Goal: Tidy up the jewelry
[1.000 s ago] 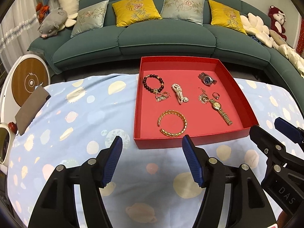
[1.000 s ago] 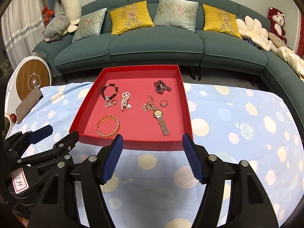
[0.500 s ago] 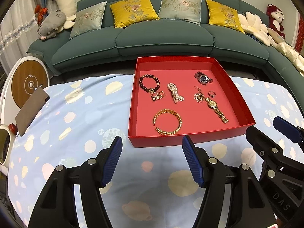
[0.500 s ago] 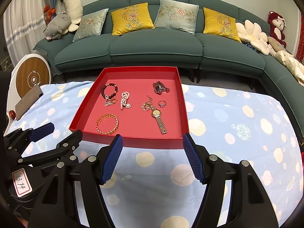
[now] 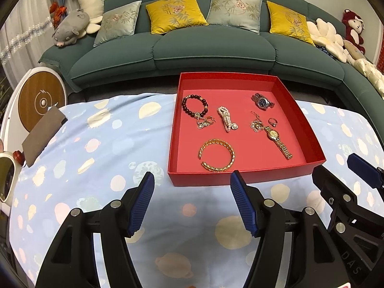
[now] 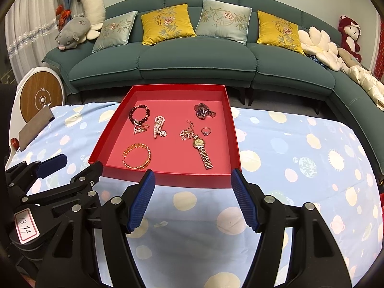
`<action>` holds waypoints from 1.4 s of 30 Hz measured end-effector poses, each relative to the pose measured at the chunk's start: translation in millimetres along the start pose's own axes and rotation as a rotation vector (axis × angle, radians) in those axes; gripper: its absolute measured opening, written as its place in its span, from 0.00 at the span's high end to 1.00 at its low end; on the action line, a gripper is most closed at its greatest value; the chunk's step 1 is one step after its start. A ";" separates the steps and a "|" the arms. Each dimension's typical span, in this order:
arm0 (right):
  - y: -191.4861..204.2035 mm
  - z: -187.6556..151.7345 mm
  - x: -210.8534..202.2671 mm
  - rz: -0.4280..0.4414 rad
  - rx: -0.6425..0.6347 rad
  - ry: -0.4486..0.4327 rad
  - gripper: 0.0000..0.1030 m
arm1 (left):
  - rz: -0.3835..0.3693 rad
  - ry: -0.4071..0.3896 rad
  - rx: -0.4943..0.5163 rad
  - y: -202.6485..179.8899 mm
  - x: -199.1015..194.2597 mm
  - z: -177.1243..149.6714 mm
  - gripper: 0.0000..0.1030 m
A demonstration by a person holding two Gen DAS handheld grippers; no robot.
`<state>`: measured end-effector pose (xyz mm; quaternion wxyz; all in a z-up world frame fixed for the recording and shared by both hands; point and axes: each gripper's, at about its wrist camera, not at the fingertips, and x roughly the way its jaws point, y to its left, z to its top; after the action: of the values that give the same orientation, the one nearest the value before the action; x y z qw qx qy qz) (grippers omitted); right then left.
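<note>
A red tray (image 5: 240, 182) (image 6: 168, 180) sits on the blue spotted cloth and holds jewelry: a gold bangle (image 5: 217, 155) (image 6: 136, 156), a dark bead bracelet (image 5: 194, 105) (image 6: 139, 114), a pearl piece (image 5: 225, 118) (image 6: 158, 126), a silver watch (image 5: 262, 101) (image 6: 204, 112), a gold watch (image 5: 278, 141) (image 6: 202, 150), a ring (image 5: 273, 121) (image 6: 206, 131) and a tangled gold chain (image 5: 256, 124) (image 6: 186, 133). My left gripper (image 5: 192, 199) is open and empty, just short of the tray's near wall. My right gripper (image 6: 193, 198) is open and empty, also in front of the tray.
A green sofa (image 5: 211, 48) with cushions and plush toys runs behind the table. A grey card (image 5: 42, 136) lies at the cloth's left edge beside a round wooden-faced device (image 5: 42, 102). Spotted cloth (image 6: 300, 168) stretches right of the tray.
Both grippers have pulled back and risen a little; the tray now sits farther from the fingertips. Both stay open and the jewelry has not moved.
</note>
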<state>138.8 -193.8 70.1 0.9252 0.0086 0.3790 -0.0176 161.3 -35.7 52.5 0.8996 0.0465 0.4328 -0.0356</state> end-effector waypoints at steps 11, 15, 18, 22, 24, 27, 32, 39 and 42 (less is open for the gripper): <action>0.6 0.0 -4.7 -0.008 0.005 -0.012 0.39 | 0.006 -0.035 -0.002 -0.7 -5.0 -0.2 0.38; -0.9 -0.3 -8.6 -0.008 0.012 -0.029 0.39 | 0.006 -0.068 -0.006 -1.0 -9.6 1.0 0.38; -2.7 0.5 -11.4 -0.003 0.022 -0.042 0.39 | 0.016 -0.087 -0.013 -0.2 -12.8 1.5 0.33; -3.3 1.0 -13.4 0.001 0.024 -0.052 0.39 | 0.017 -0.115 -0.029 1.3 -17.1 2.1 0.33; -3.0 0.4 -13.1 -0.002 0.018 -0.052 0.39 | 0.016 -0.127 -0.041 2.4 -19.4 2.3 0.31; -1.6 -0.4 -12.9 -0.002 0.013 -0.053 0.39 | 0.027 -0.133 -0.044 2.5 -20.5 2.9 0.31; -0.4 -0.8 -13.3 -0.006 0.010 -0.058 0.38 | 0.035 -0.119 -0.044 2.8 -20.2 3.2 0.31; 0.8 -1.3 -13.2 -0.007 0.010 -0.056 0.39 | 0.039 -0.108 -0.042 3.2 -19.1 3.9 0.31; 0.8 -1.2 -13.2 -0.007 0.009 -0.056 0.39 | 0.041 -0.105 -0.042 2.8 -19.0 3.0 0.31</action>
<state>128.6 -192.6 78.5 0.9353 0.0111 0.3529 -0.0227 152.1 -32.8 69.4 0.9224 0.0344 0.3846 -0.0106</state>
